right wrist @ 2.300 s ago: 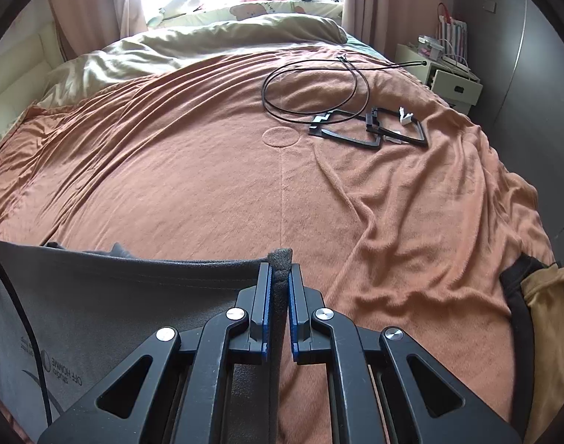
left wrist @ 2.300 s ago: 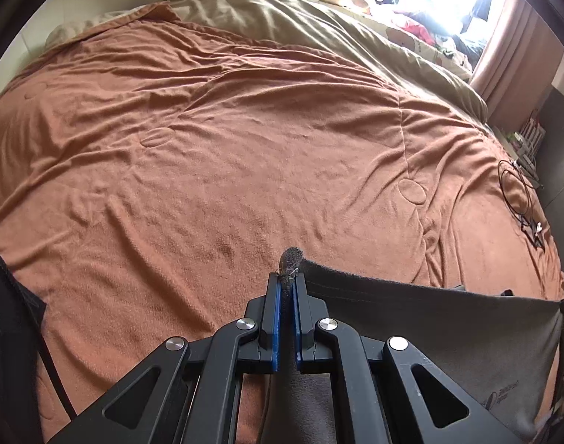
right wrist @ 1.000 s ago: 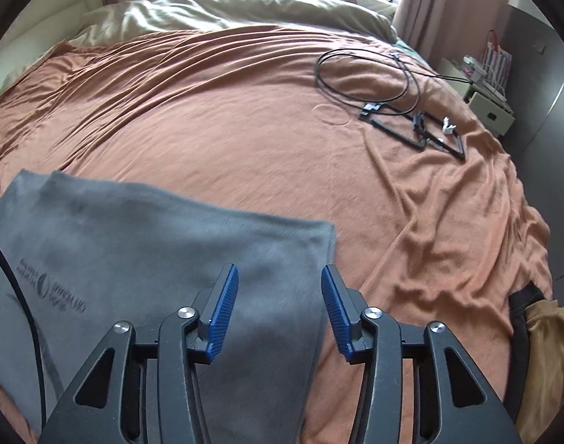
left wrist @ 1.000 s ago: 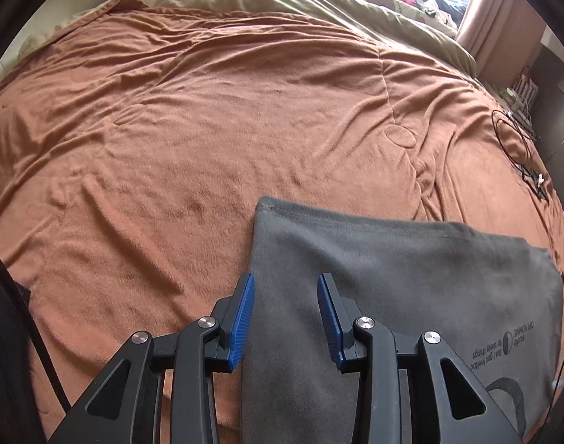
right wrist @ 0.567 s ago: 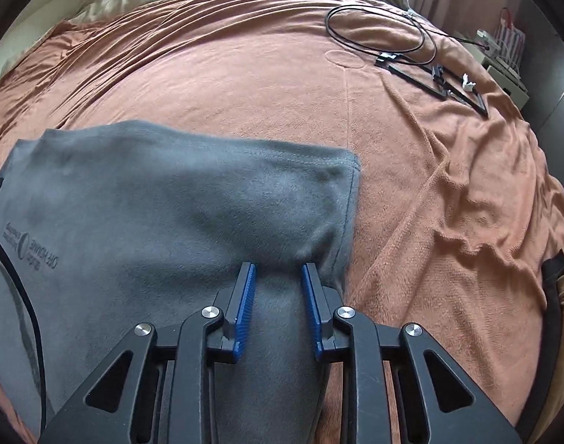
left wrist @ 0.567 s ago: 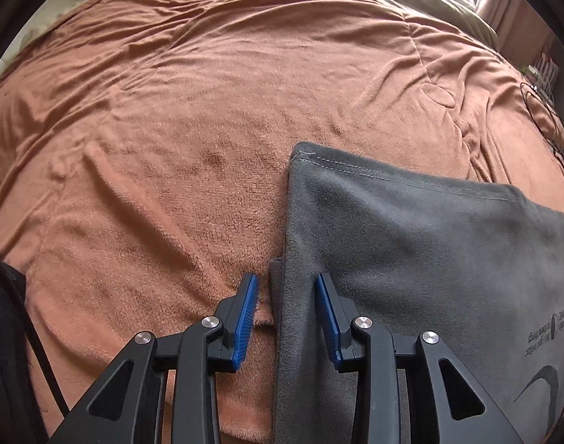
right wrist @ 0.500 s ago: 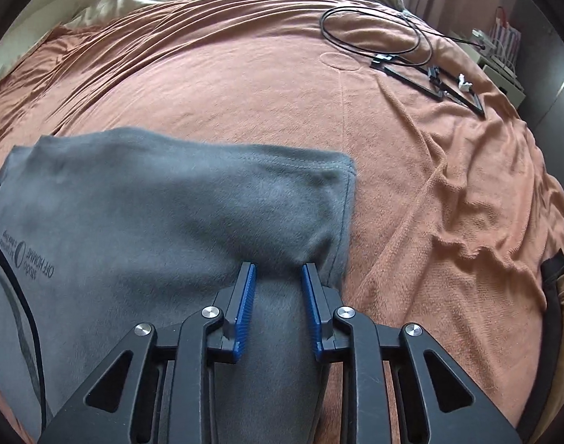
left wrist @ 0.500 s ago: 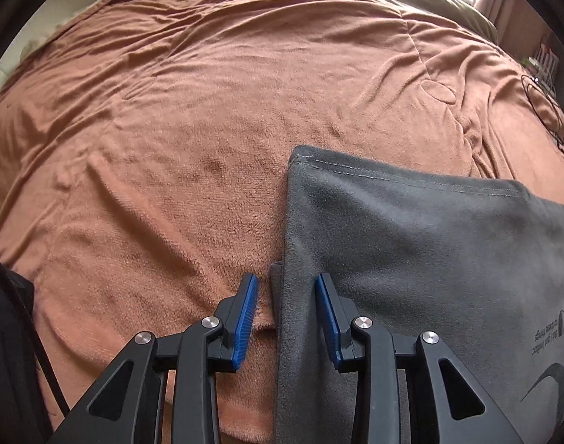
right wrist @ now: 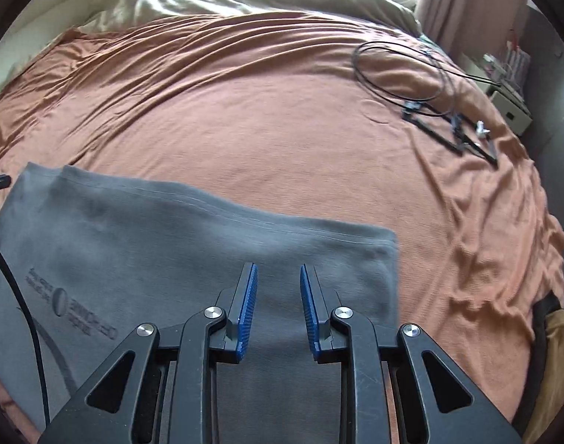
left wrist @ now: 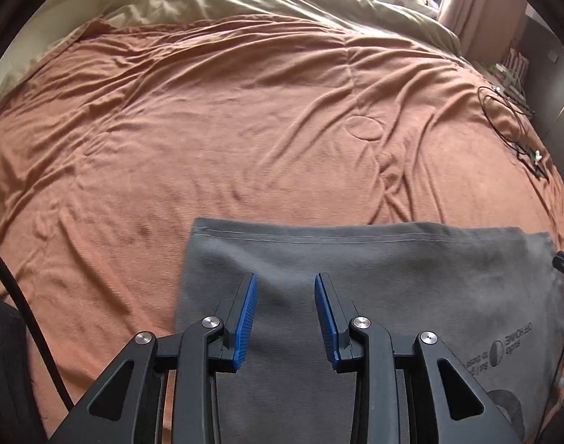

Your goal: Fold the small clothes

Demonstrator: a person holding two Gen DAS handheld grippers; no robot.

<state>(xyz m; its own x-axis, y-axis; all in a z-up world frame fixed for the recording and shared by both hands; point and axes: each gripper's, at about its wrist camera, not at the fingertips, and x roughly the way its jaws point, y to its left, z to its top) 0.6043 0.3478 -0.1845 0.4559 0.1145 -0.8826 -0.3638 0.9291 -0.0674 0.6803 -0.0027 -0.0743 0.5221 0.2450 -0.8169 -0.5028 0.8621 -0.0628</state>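
Note:
A grey garment with a stitched hem along its far edge and a printed logo lies folded flat on the orange-brown bed cover. My left gripper hovers open over the garment's left part, with nothing pinched between its blue pads. In the right wrist view the same garment spreads out to the left. My right gripper hangs over its right part, near the side edge. Its jaws stand narrowly apart, and the cloth lies below them, not clamped.
A coiled black cable and black frame pieces lie at the bed's far right. A beige duvet covers the far end. A mustard cloth with a black strap hangs at the right edge. A white nightstand stands beyond the bed.
Both grippers let go of the garment's corners and it now lies flat. Since half a second ago both have drawn back from it. The right jaws are narrower than a second ago.

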